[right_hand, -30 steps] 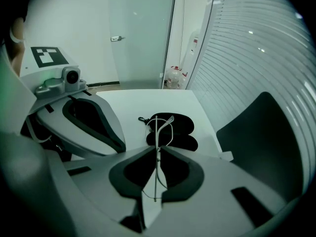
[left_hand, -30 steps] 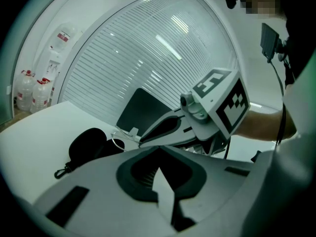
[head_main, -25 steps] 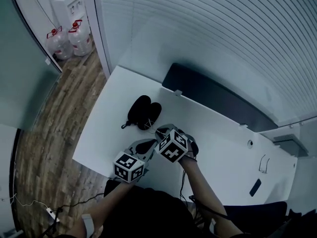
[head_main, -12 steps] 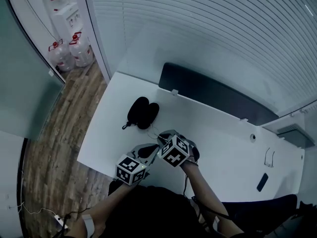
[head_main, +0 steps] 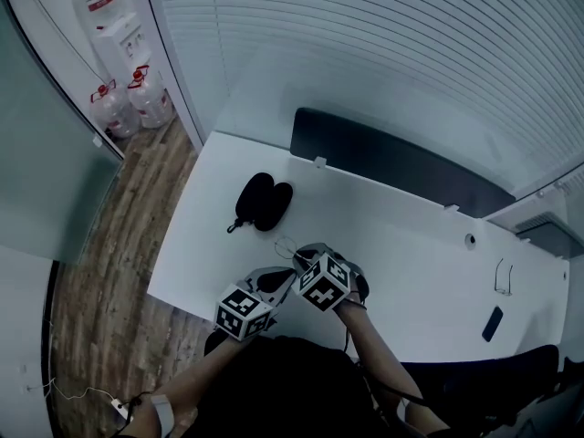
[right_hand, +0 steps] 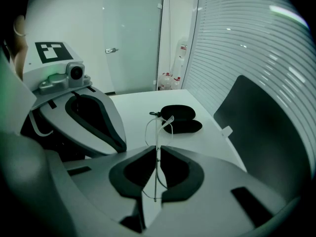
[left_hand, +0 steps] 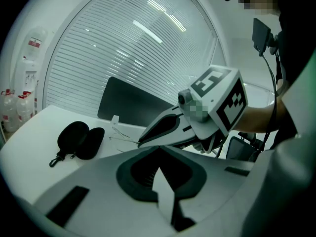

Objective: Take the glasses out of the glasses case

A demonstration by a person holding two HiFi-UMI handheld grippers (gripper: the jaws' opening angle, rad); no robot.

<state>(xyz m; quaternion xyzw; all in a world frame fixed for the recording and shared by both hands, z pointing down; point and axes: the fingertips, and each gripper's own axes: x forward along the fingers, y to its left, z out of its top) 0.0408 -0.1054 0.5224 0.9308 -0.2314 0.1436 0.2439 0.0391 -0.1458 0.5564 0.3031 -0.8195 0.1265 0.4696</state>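
Black glasses case (head_main: 260,202); white table (head_main: 411,245); dark panel (head_main: 392,167); brown wood-grain floor (head_main: 109,235)

The light here is cool, greenish and rather dim. The slatted blind (head_main: 392,53) is the brightest thing, streaked with glare. The worktop (head_main: 411,235) is evenly lit, with soft shadows. Both gripper views bulge and have black corners; the right hand-held gripper (right_hand: 157,148) looks soft up close.

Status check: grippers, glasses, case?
Right gripper shut on the glasses, clear of the case. Left gripper shut, empty. Case lies open on the table, nothing in the way.
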